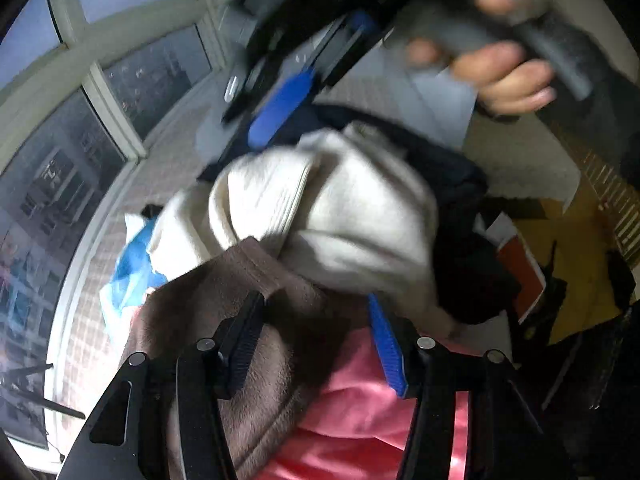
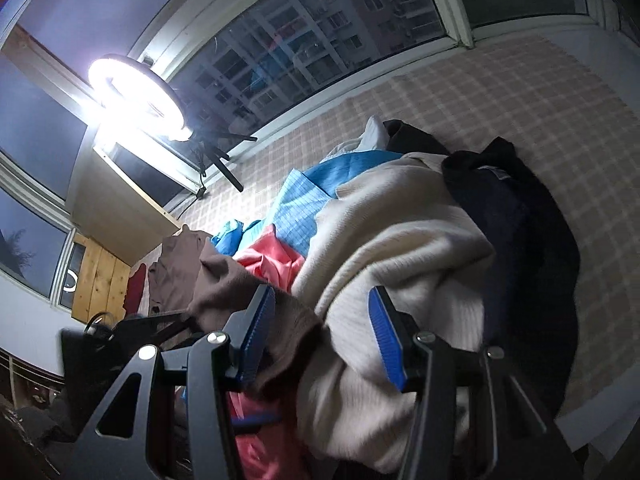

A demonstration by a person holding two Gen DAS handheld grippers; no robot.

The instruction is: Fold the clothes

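Both jaws spread: left hand-held gripper point(image 1: 316, 344) and right hand-held gripper point(image 2: 320, 336) over a tangled heap; grabbing the brown top point(image 2: 224, 280) may drag the cream sweater point(image 2: 400, 248) along.

Your ring light point(image 2: 138, 96) glares beside the window point(image 2: 320, 40); a checked bedsheet point(image 2: 500, 120) lies below it.

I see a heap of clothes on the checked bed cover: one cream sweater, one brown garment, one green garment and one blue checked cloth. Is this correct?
Not quite. No garment is green: the one beside the brown garment is pink, as the right wrist view shows. The cream sweater, the blue checked cloth and the checked bed cover are as you say.
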